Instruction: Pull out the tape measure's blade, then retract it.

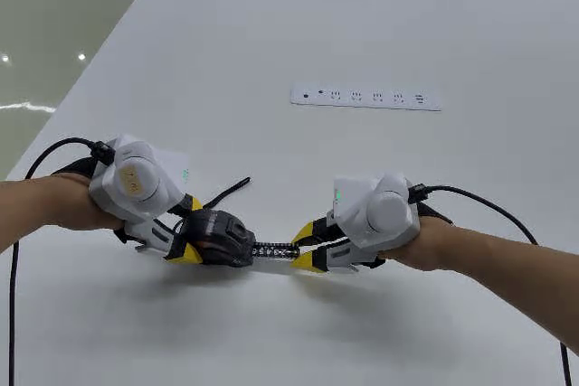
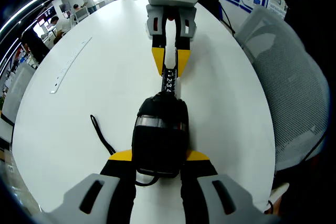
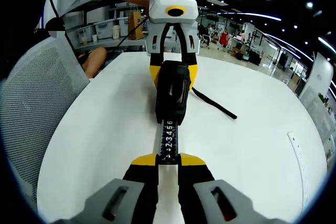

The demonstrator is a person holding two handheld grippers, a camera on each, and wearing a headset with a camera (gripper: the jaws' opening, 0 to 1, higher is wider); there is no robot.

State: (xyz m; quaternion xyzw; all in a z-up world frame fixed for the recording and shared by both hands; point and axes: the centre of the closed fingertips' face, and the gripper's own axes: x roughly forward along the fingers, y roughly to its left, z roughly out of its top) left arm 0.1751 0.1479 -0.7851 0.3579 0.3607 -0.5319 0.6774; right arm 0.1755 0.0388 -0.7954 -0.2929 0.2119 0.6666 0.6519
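Note:
A black tape measure lies low over the white table, and my left gripper is shut on its case. In the left gripper view the case sits between the yellow-tipped jaws. A short length of blade with printed numbers runs from the case to my right gripper, which is shut on the blade's end. In the right gripper view the blade leads from the jaws up to the case. The black wrist strap trails on the table behind the case.
A white power strip lies flat near the middle of the table. Black cables trail from both grippers toward the near edge. A grey mesh chair stands beside the table. People sit at the far end of the room.

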